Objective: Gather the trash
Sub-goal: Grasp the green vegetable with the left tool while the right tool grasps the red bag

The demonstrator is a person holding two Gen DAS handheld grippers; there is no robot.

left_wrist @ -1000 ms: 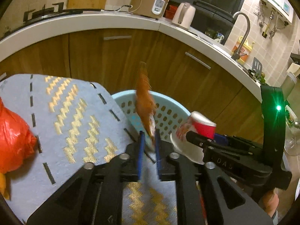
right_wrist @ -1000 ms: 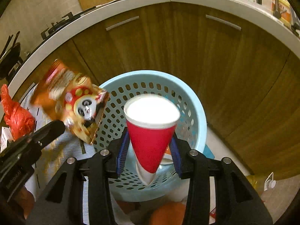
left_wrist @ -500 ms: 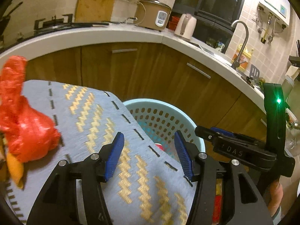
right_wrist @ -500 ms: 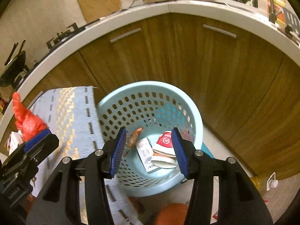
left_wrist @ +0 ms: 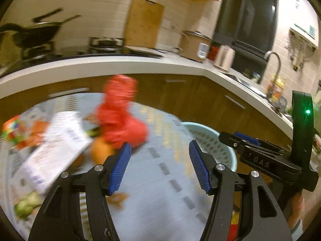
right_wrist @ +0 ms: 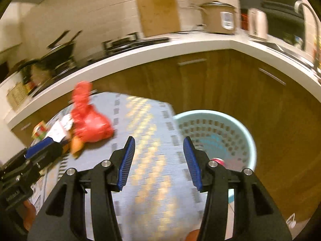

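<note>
A light blue perforated basket stands on the floor beside a grey table mat; a red cup rim shows inside it. It also shows in the left wrist view. A red plastic bag lies on the mat with an orange peel, a white paper carton and green scraps; the bag also shows in the right wrist view. My left gripper is open and empty over the mat. My right gripper is open and empty, beside the basket.
A curved white countertop over wooden cabinets runs behind. It carries a wok, a cutting board, a rice cooker, a kettle and a sink tap. A colourful small packet lies at the mat's left.
Both grippers have let go: the snack wrapper and the red cup dropped into the basket. Both have since swung left and up towards the red bag, with motion blur.
</note>
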